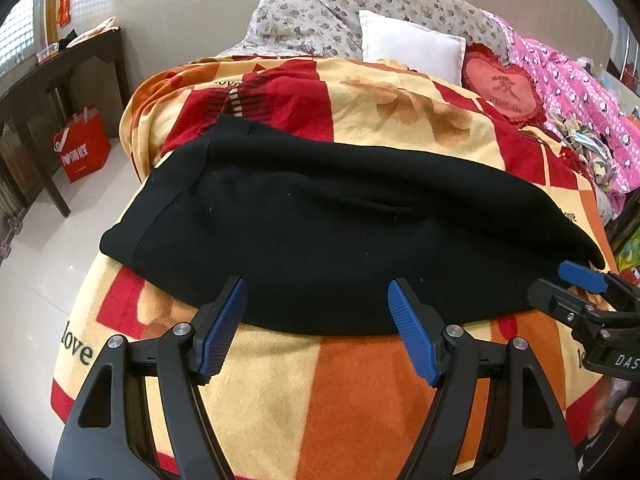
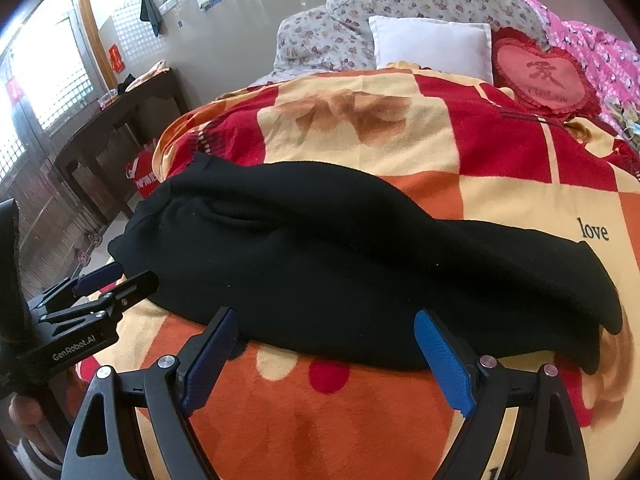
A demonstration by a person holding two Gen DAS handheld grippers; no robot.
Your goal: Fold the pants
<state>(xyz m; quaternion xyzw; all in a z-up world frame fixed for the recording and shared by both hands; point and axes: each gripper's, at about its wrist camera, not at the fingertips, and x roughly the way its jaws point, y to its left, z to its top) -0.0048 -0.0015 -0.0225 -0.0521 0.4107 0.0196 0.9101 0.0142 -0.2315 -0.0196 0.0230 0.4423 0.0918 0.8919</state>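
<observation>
A pair of black pants is lying across a red, orange and cream patterned blanket that is covering a bed. The pants are lying flat in one long band running from the left side of the bed to the right, with the near edge just ahead of both grippers.

The left gripper is hovering over that near edge, its jaws standing wide apart with nothing between them; its blue pads are sitting just at the edge of the cloth without closing on it. The right gripper is doing the same farther along, its jaws spread as wide as they go and holding nothing, its tips reaching the pants' near edge. In the left wrist view the right gripper is showing at the right border, near the pants' end.

Beyond the pants, a white pillow, a red heart-shaped cushion and a floral quilt are sitting at the head of the bed. A pink quilt is lying along the right side. A red shopping bag is standing on the floor beside a dark wooden table.
</observation>
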